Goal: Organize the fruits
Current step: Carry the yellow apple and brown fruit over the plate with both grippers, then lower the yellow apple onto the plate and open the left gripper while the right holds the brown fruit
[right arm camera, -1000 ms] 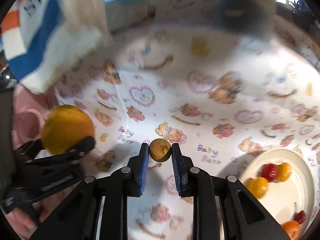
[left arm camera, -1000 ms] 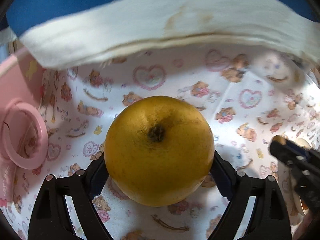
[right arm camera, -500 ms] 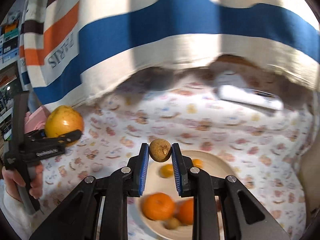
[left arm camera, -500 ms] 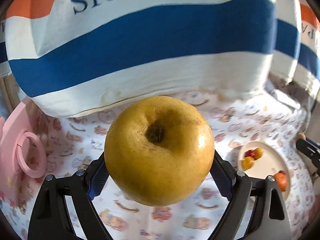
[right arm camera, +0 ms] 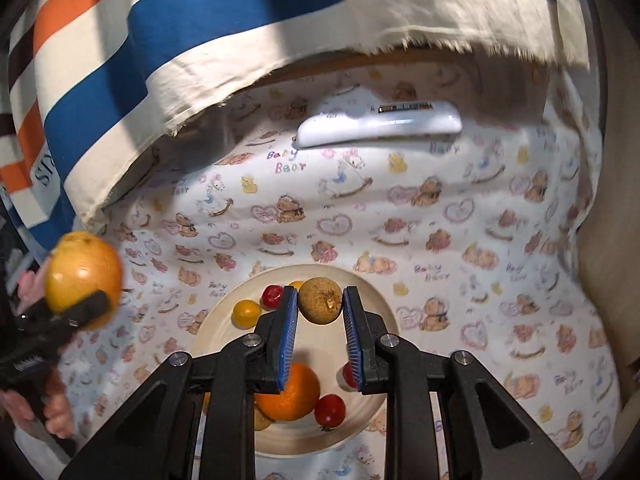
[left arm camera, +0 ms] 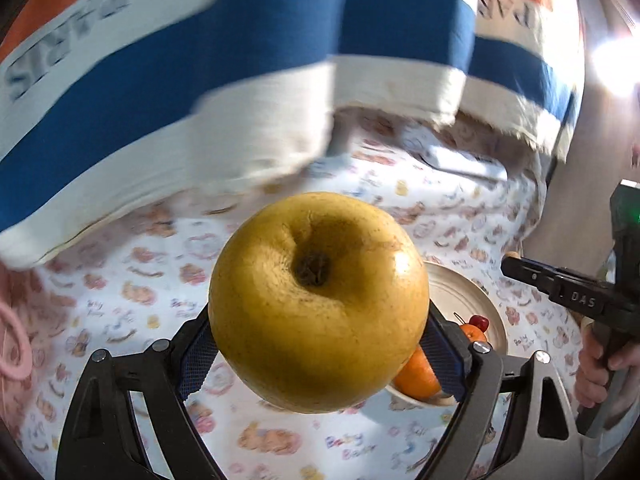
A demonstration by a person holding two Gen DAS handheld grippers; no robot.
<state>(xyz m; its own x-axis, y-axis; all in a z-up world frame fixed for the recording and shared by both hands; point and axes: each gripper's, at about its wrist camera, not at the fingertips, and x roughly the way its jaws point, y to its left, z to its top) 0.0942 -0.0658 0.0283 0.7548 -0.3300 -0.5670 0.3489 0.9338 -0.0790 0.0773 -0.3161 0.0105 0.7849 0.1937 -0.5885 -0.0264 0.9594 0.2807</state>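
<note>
My left gripper [left arm camera: 320, 344] is shut on a big yellow pear [left arm camera: 318, 300] and holds it in the air above the patterned cloth; it also shows at the left of the right wrist view [right arm camera: 82, 276]. My right gripper [right arm camera: 320, 308] is shut on a small brown fruit [right arm camera: 320, 300] and holds it over a cream plate [right arm camera: 384, 336]. The plate holds an orange [right arm camera: 292, 392], red cherry tomatoes [right arm camera: 330, 410] and a yellow tomato [right arm camera: 246, 312]. The plate [left arm camera: 464, 300] sits to the right of the pear in the left wrist view.
A striped blue, white and orange cloth [right arm camera: 180, 40] hangs over the far side. A white remote [right arm camera: 380, 124] lies beyond the plate. A pink object [left arm camera: 12, 340] is at the far left. The right gripper and hand [left arm camera: 580, 304] show at right.
Both grippers have moved towards the plate, fruits still held. The right gripper now hangs over the plate's middle; the plate has come close beside the pear in the left view.
</note>
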